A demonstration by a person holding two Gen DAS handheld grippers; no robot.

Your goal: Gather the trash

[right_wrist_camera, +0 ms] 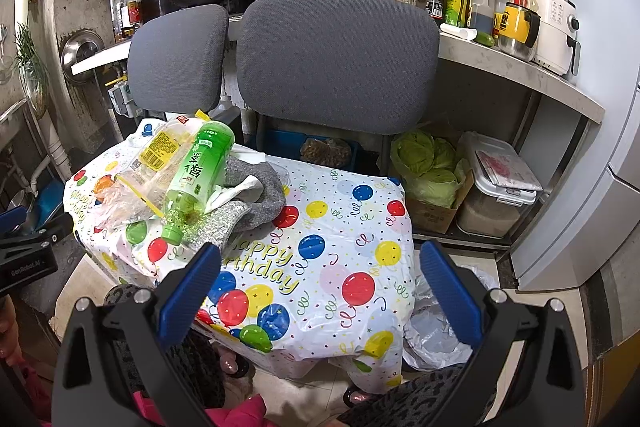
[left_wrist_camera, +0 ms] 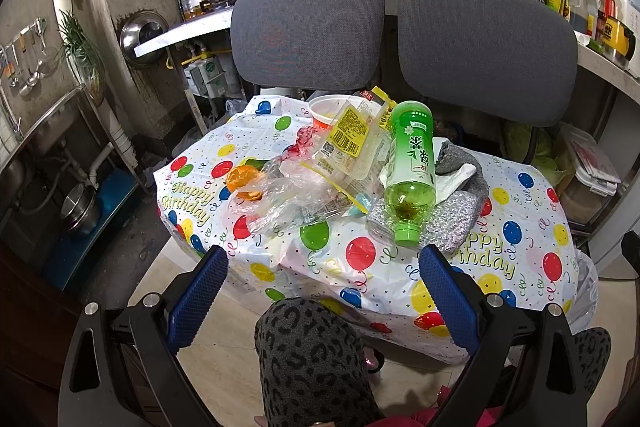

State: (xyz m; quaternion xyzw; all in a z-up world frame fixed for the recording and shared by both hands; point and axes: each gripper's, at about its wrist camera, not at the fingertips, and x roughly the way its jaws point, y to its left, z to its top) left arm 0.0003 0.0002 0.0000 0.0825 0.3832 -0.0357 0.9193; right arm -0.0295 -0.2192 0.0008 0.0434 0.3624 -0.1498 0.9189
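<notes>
A pile of trash lies on a balloon-print birthday tablecloth (left_wrist_camera: 360,267) (right_wrist_camera: 340,227). A green tea bottle (left_wrist_camera: 410,171) (right_wrist_camera: 198,171) lies on its side with its cap toward me. Beside it are clear plastic wrappers (left_wrist_camera: 296,187) (right_wrist_camera: 132,195), a yellow-labelled packet (left_wrist_camera: 348,135) (right_wrist_camera: 158,147), a white cup (left_wrist_camera: 328,111), orange peel (left_wrist_camera: 242,181) and a grey glittery cloth (left_wrist_camera: 448,215) (right_wrist_camera: 248,203). My left gripper (left_wrist_camera: 324,259) is open and empty, just short of the pile. My right gripper (right_wrist_camera: 320,259) is open and empty over the bare right part of the cloth.
Two grey chair backs (left_wrist_camera: 308,31) (right_wrist_camera: 336,63) stand behind the table. A kitchen counter (right_wrist_camera: 520,75) with bottles runs along the right, with cabbage (right_wrist_camera: 428,163) and a lidded bin (right_wrist_camera: 496,187) under it. A white plastic bag (right_wrist_camera: 436,327) sits on the floor by the table's right corner. My knees (left_wrist_camera: 308,355) are below.
</notes>
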